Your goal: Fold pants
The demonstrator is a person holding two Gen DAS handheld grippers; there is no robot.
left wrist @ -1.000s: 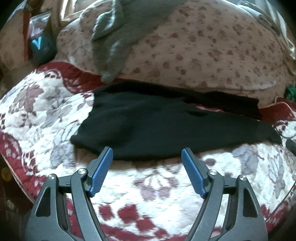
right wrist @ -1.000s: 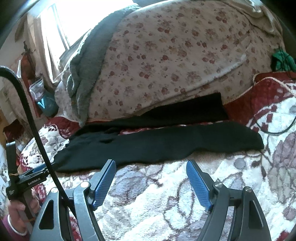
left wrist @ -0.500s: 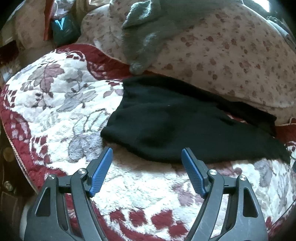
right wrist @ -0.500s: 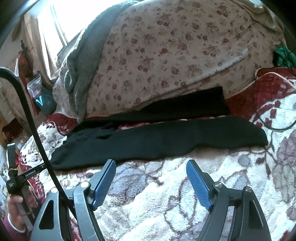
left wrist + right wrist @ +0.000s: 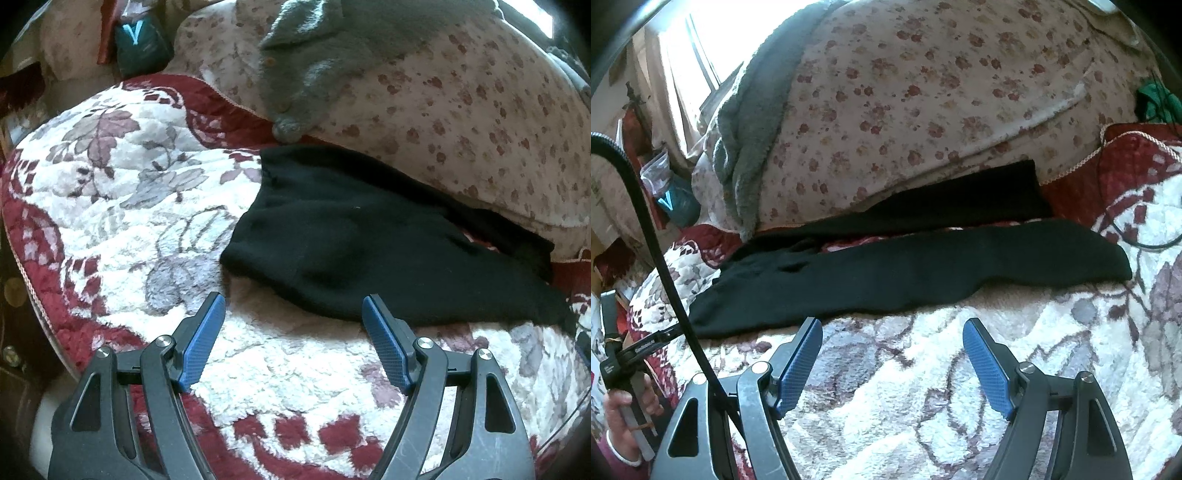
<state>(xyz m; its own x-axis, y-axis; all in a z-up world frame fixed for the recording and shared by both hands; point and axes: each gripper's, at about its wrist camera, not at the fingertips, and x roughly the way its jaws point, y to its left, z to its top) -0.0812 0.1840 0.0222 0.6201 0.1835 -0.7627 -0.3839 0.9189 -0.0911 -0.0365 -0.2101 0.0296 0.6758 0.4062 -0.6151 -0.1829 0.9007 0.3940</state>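
Black pants [image 5: 351, 236] lie spread flat on a floral bedspread [image 5: 122, 206], waistband to the left and two legs running right. My left gripper [image 5: 293, 306] hovers open just short of the near waist edge, nothing between its blue pads. In the right wrist view the pants [image 5: 905, 273] stretch across, the near leg ending at a cuff [image 5: 1108, 262] on the right. The far leg lies against the floral quilt. My right gripper [image 5: 892, 328] is open over the bedspread, just short of the near leg's edge.
A bulky floral quilt [image 5: 923, 99] with a grey fleece [image 5: 750, 122] draped on it rises behind the pants. A hand [image 5: 624, 417] holds the left gripper's handle at the lower left. A black cable [image 5: 661, 258] crosses the left. The bed edge [image 5: 33, 291] drops off left.
The left gripper has swung left and drawn nearer the waistband, which now sits right of centre in its view. The right gripper has crept slightly closer to the near leg.
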